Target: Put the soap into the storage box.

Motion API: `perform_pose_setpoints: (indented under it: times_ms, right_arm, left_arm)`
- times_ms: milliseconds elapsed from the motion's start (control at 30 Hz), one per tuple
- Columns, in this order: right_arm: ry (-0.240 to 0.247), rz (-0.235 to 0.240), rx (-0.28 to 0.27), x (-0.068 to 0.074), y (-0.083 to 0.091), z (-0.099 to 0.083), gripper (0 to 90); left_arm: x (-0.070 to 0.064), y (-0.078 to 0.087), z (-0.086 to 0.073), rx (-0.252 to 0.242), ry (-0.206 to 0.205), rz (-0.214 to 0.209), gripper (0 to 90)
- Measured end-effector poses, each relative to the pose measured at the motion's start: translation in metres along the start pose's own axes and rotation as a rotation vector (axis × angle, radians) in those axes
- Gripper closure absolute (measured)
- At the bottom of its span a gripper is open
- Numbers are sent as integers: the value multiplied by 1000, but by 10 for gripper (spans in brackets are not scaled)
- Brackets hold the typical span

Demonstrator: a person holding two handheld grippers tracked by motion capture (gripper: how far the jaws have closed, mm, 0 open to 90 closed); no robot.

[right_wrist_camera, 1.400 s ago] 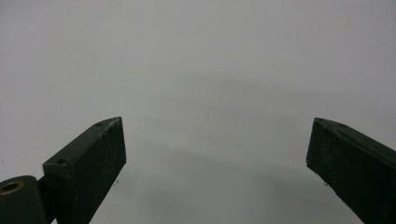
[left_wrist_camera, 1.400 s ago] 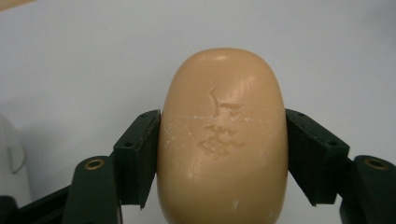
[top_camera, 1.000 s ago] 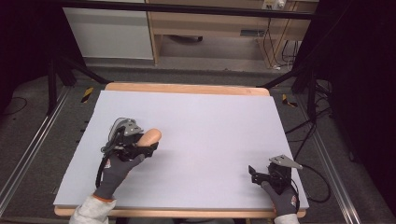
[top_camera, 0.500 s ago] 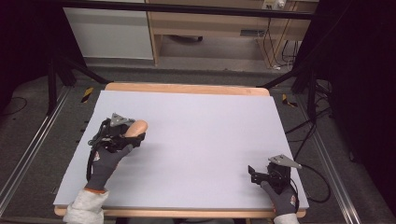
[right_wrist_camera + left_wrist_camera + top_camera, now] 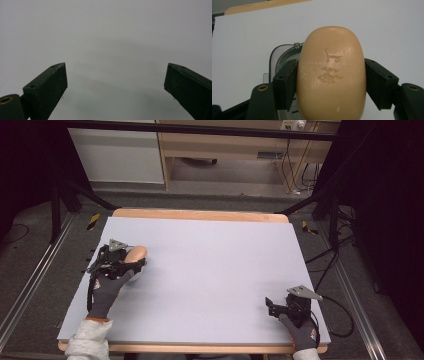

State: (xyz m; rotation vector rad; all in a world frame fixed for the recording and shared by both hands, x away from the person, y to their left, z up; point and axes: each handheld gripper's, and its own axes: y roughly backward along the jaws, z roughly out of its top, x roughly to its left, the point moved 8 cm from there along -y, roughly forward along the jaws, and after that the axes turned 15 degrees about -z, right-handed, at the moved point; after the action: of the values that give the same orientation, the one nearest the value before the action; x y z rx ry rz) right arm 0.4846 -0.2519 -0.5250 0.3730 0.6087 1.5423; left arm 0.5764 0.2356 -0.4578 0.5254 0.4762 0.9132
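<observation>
- Right tongs (image 5: 116,80): two black jaws rise from the bottom edge, one at lower left, one at lower right.
- Jaws stand wide apart; nothing between them.
- Left jaw: flat inner pad turned toward the gap, a small hole near its top, a brass-coloured rivet at its base in the corner.
- Right jaw: cut off by the frame's right and bottom edges.
- Surface (image 5: 110,32): plain pale grey, even and unmarked, with a soft shadow below the jaws.
</observation>
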Motion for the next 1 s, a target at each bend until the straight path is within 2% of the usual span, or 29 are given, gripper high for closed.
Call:
perform_pose_setpoints:
  times_ms: [300, 533, 1000]
  right_arm:
    - [-6, 2, 5, 1, 0, 0, 50]
    - [-5, 1, 5, 0, 0, 0, 49]
    - [-5, 0, 7, 0, 0, 0, 49]
  left_arm:
    - [14, -4, -6, 20, 23, 21, 316]
    - [18, -10, -11, 37, 26, 41, 316]
    - [24, -15, -16, 50, 46, 48, 316]
